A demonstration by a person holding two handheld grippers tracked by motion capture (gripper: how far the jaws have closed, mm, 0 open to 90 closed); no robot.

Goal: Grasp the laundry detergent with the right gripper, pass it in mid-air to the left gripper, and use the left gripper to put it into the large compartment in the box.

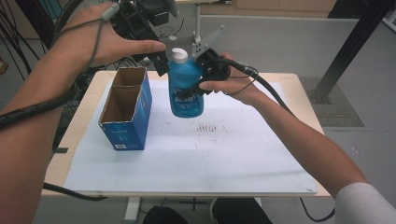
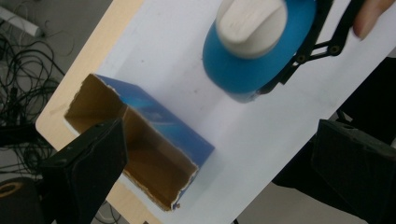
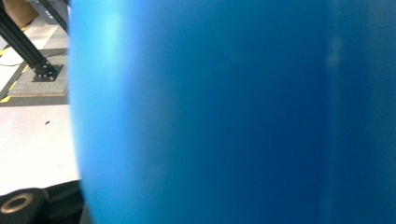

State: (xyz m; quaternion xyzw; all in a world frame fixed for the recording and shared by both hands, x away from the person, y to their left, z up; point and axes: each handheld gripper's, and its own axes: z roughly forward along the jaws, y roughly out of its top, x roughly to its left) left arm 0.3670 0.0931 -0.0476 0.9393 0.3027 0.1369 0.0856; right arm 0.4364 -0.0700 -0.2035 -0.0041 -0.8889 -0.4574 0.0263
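1. The right gripper (image 1: 198, 77) grips a blue bottle (image 1: 186, 86) by its upper body, its jaws closed on the bottle's sides; the bottle stands upright, raised just above the table's middle-far area.
2. The bottle has a white cap (image 1: 179, 55) and a label (image 1: 186, 99) low on its front, whose print is too blurred to read.
3. In the left gripper view the same bottle (image 2: 243, 70) is seen from above, its white cap (image 2: 251, 25) uppermost, with the black linkage of the right gripper (image 2: 303, 56) along its side.
4. In the right gripper view the bottle's blue wall (image 3: 210, 112) sits right up against the camera, out of focus.
5. The left gripper (image 1: 159, 63) hangs in the air at the far left, just beside the bottle's cap; its own camera shows its two black jaws set wide apart, with nothing between them.
6. An open blue cardboard box (image 1: 127, 109) stands on the left of the table, to the left of the bottle and apart from it; a partition splits its brown inside into a near and a far compartment.
7. From the left gripper view the box (image 2: 140, 135) lies below the jaws, with bare cardboard showing inside.
8. A white sheet (image 1: 224, 154) covers most of the wooden table (image 1: 91, 93), with a small patch of dark marks (image 1: 210, 127) near its middle.
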